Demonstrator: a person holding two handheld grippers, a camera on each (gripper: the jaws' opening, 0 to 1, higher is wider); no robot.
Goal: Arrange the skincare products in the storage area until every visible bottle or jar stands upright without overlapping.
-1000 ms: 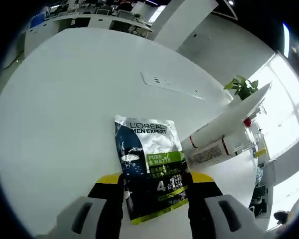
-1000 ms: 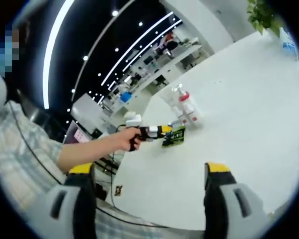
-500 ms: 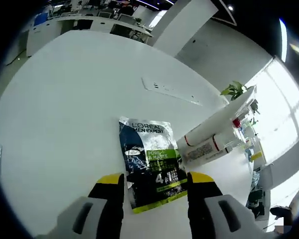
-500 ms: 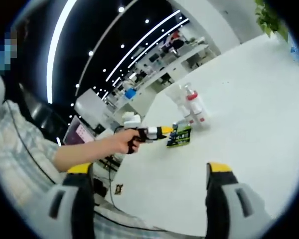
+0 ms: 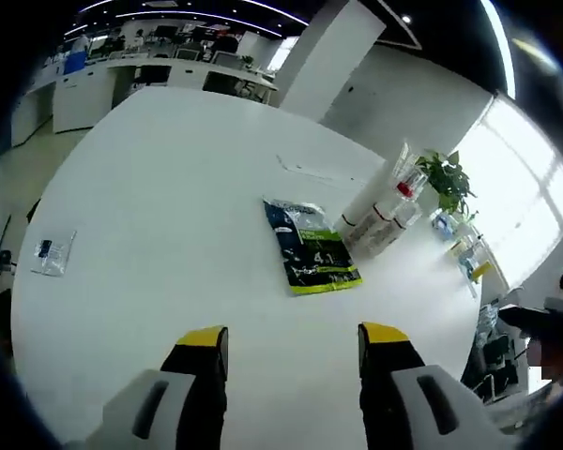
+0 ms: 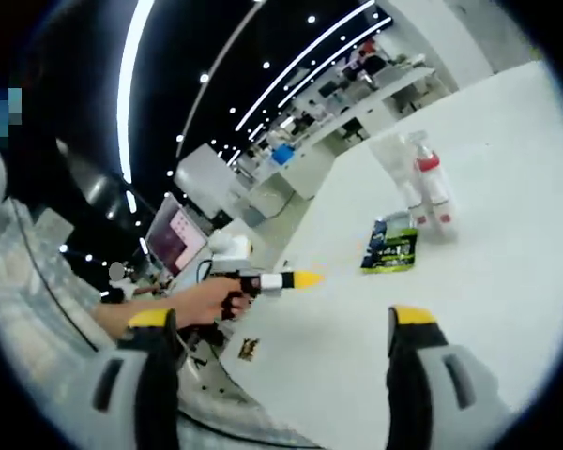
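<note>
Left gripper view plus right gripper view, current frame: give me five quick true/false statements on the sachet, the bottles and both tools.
1. The dark sachet lies flat on the white table. True.
2. The left tool is shut on the sachet. False: its jaws stand open with bare table between them, and the sachet lies well ahead.
3. The bottles sit right beside the sachet. True; the red-collared one is seen next to it in the right gripper view too.
4. The right tool grips a bottle. False: it is open and holds nothing.
5. A small clear packet rests on top of the sachet. False: it lies apart, near the table edge.
</note>
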